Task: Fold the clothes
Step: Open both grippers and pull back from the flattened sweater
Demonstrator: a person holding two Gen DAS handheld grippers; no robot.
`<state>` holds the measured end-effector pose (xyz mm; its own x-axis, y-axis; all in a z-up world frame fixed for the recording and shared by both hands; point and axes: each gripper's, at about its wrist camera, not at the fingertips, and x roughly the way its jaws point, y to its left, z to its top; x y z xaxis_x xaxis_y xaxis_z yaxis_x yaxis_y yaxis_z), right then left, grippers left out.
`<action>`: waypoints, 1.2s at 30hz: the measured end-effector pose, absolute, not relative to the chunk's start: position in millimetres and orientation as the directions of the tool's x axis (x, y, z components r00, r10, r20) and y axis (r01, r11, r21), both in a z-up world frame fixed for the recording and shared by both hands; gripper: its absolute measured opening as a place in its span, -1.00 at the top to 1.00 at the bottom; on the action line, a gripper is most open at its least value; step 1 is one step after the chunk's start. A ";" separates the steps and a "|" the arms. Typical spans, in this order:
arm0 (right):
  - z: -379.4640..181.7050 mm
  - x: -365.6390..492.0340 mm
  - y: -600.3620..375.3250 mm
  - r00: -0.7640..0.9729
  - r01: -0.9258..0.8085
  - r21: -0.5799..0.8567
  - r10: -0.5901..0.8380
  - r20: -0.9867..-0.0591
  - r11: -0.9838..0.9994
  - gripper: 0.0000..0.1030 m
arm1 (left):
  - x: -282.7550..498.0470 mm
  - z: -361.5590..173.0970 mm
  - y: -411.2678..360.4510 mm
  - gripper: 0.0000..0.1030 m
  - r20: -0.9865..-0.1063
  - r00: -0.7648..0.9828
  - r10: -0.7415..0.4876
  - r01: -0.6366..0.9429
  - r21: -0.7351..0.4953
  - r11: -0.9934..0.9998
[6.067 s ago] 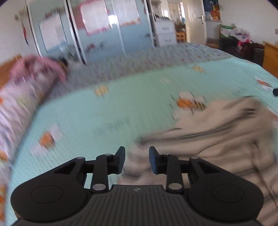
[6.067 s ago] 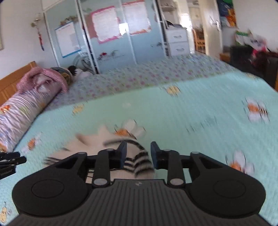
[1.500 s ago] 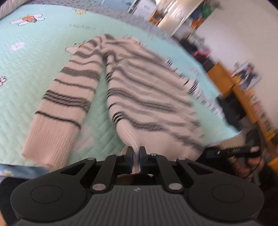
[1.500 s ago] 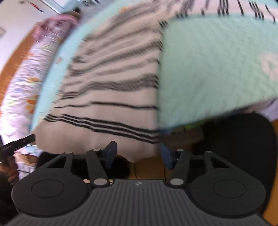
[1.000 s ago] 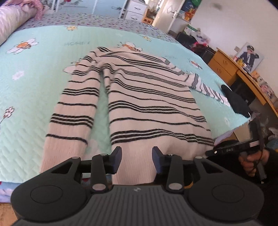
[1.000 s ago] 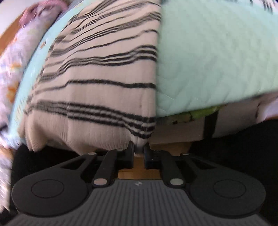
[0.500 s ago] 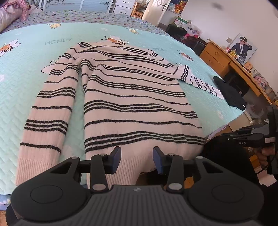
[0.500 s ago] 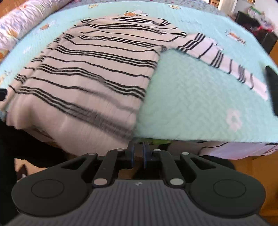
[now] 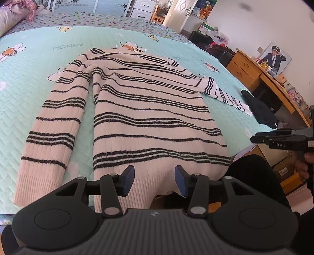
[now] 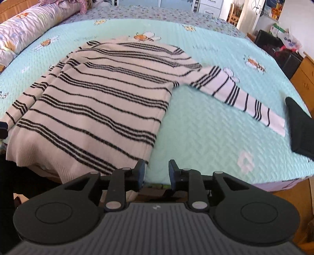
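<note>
The bedspread is mint green and quilted, printed with bees and flowers; the word "HONEY" reads at 11 o'clock in the left view, and a fainter word sits beyond the sweater at 1 o'clock, too small to read. The far wardrobe doors carry "SWEET WEDDING" at the top edge. On the right claw's body, seen from the left view at 3 o'clock, white letters read "DAS".

The sweater lies flat on the bed, cream with black stripes, its ribbed hem draped over the near bed edge toward the cameras. One sleeve runs straight down along the body at 9 o'clock in the left view; the other stretches out sideways toward 2 o'clock, its cuff just beside a black cloth at the bed's corner.

The left claw is spread wide, holding nothing, hovering above the hem. The right claw is also parted and empty, over the bed edge just right of the sweater's lower corner.

Only the left view shows the wooden desk at 2 o'clock, with a framed portrait of a person in uniform and small jars beside it, and a cardboard box on the floor, contents hidden. Only the right view shows the long floral bolster at 10 o'clock along the headboard side. Both views show a white drawer chest by the doorway, drawers closed.
</note>
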<state>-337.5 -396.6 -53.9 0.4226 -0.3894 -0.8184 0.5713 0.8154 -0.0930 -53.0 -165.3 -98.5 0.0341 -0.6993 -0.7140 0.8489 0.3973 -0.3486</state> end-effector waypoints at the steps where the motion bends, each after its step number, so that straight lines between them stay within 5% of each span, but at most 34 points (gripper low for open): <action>1: -52.6 -335.9 -395.9 0.424 0.570 -0.098 -0.394 -0.815 0.816 0.44 | -53.0 -98.8 -165.4 0.07 -0.713 0.034 -0.700 0.848 -0.350 0.398; 23: -26.5 -315.1 -391.3 0.458 0.535 -0.159 -0.444 -0.770 0.829 0.33 | -50.2 -101.6 -164.8 0.00 -0.706 0.028 -0.708 0.834 -0.374 0.406; 36: 23.7 -295.3 -397.5 0.611 0.494 0.041 -0.313 -0.727 0.868 0.33 | -53.3 -106.8 -164.3 -0.01 -0.703 0.017 -0.711 0.824 -0.393 0.409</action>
<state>-295.3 -397.5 23.7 0.6107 -0.3134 -0.7272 0.4942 0.8684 0.0408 -53.3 -164.3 -106.8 0.0171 -0.7107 -0.7033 0.8239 0.4085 -0.3928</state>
